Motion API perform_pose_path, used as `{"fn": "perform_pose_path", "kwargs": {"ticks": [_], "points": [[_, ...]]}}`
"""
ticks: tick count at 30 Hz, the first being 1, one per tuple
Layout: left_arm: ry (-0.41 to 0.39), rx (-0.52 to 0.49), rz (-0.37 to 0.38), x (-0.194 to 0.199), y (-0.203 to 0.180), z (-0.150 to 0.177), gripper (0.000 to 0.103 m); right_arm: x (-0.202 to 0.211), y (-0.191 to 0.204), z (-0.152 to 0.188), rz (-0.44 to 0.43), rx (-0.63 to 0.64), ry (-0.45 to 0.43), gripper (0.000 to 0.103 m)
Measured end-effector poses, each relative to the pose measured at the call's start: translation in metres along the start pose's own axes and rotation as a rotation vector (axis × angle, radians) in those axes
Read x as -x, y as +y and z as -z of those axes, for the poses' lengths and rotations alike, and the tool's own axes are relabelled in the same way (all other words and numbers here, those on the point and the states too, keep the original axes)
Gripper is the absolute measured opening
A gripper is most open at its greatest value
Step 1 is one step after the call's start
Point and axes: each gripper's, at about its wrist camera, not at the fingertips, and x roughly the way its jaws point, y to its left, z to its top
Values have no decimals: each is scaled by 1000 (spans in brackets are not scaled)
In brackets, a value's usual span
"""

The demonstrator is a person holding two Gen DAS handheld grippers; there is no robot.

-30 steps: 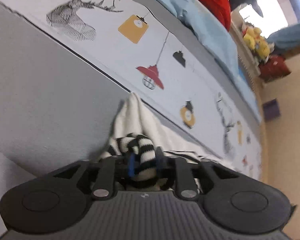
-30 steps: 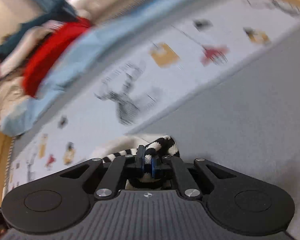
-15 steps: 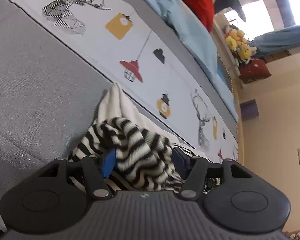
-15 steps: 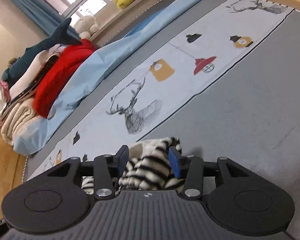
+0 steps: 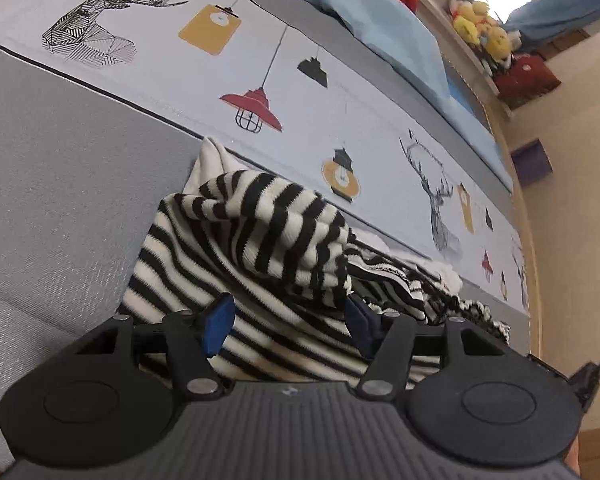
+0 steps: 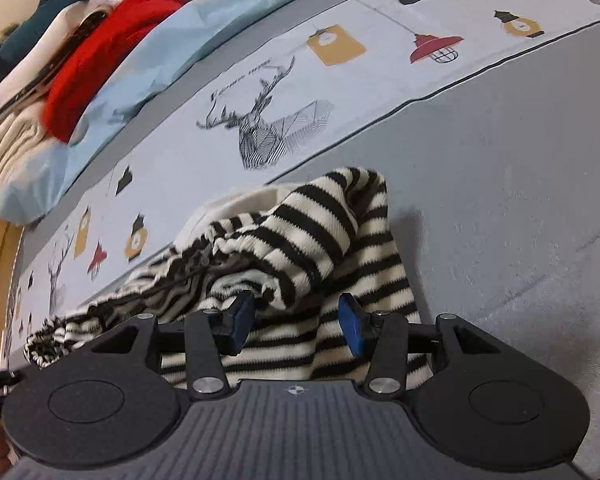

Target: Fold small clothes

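A: Item, place?
B: Striped garment point(image 5: 260, 236), bunched on the grey bed point(image 5: 60, 184), near the printed strip.
A: Tongs?
B: Left tongs point(image 5: 288, 320) and right tongs point(image 6: 296, 320) both spread wide, holding nothing.

just ahead of the left claw point(image 5: 286, 326) lies a striped garment point(image 5: 260, 236) of soft ribbed knit cloth. under it the bed cover point(image 5: 60, 168) is matt grey woven fabric, slightly rough. the claw's body looks like matt black plastic, with blue pads point(image 5: 218, 322).
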Motion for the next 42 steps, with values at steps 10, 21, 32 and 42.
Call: {"fn": "perform_pose_path", "kwargs": {"ticks": [10,21,32,42], "points": [[-198,12,30,-5,-16,-23,44,-17,9,-17,-12,-14,-88,22],[-229,-322,-72,9,-26,-38,77,13,25,-50,-28,266,-336,44],[-141,-646,-261,-37,-24,-22,85,-25,18,-54,13,434,-150,53],[-163,-690,-275,-51,-31,-31,85,-7,12,-70,-91,441,-163,58]]}}
